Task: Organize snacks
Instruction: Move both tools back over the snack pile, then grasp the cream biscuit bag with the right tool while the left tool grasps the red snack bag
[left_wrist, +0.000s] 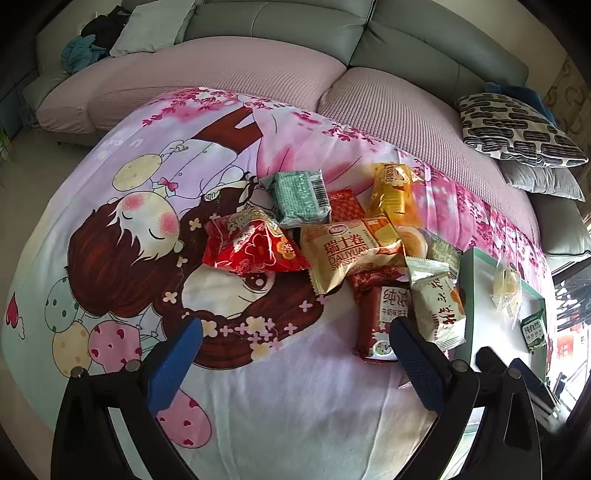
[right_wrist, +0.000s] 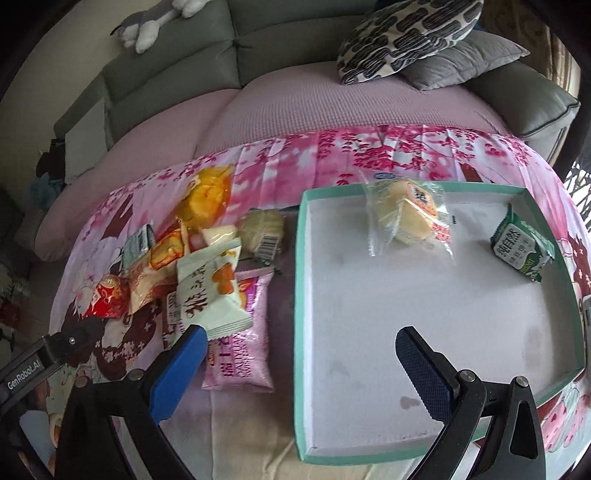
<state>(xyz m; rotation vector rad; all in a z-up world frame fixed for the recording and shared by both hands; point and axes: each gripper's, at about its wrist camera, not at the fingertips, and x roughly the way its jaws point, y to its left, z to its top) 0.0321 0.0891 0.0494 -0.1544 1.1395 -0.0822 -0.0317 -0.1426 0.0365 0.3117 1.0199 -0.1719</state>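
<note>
Both hand-held grippers, left (left_wrist: 295, 354) and right (right_wrist: 301, 354), gape wide and empty; pinch the near white crinkly packet (right_wrist: 212, 291) by its edge, then carry it right into the shallow teal-rimmed white tray (right_wrist: 300, 295).

The dark red packet (left_wrist: 380, 314) is lying partly hidden under the other snacks. The tray (left_wrist: 466, 280) is being cut off by the right gripper (left_wrist: 517, 365). Small print is staying unreadable.
</note>
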